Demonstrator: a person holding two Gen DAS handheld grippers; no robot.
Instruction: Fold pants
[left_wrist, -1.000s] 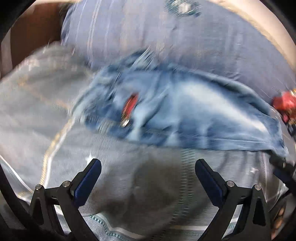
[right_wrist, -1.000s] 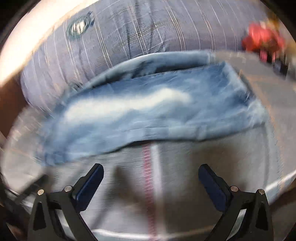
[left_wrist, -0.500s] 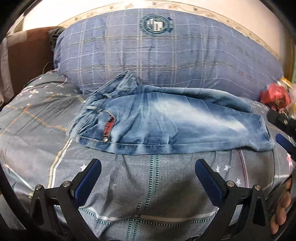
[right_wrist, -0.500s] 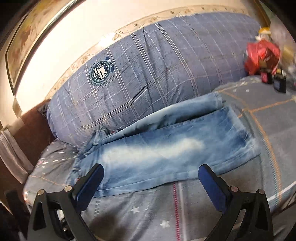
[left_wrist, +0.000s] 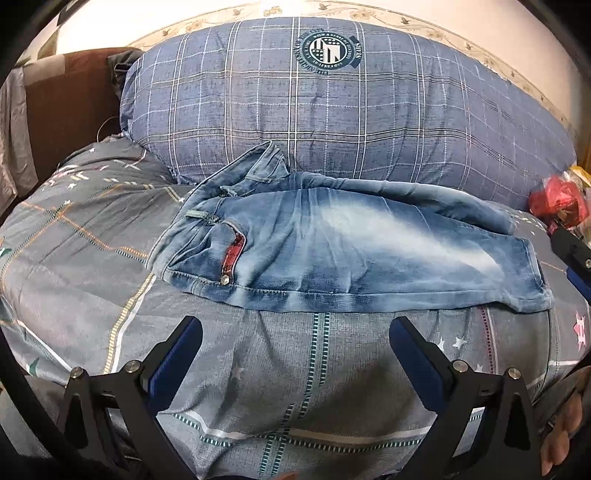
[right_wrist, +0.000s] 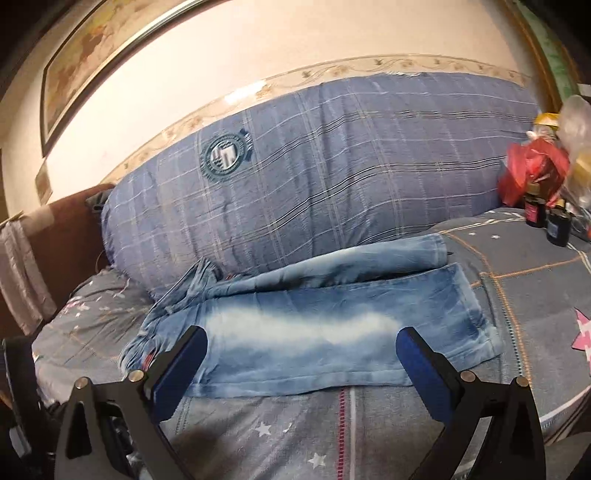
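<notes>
- Open bedspread (left_wrist: 295, 387) on the near side of the jeans (left_wrist: 351, 254), free for both wide-spread grippers.
- Behind the jeans, blocked by a big checked pillow (left_wrist: 332, 110); far leg and waistband pressed against it.
- Left of the jeans, bare bedspread up to a brown headboard (left_wrist: 66, 103).
- Right of the jeans, some clear cover, then a red bag (right_wrist: 532, 173) and small dark bottles (right_wrist: 546, 218).

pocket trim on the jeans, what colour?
Red, along the pocket trim of the jeans; clearest in the left wrist view.
</notes>
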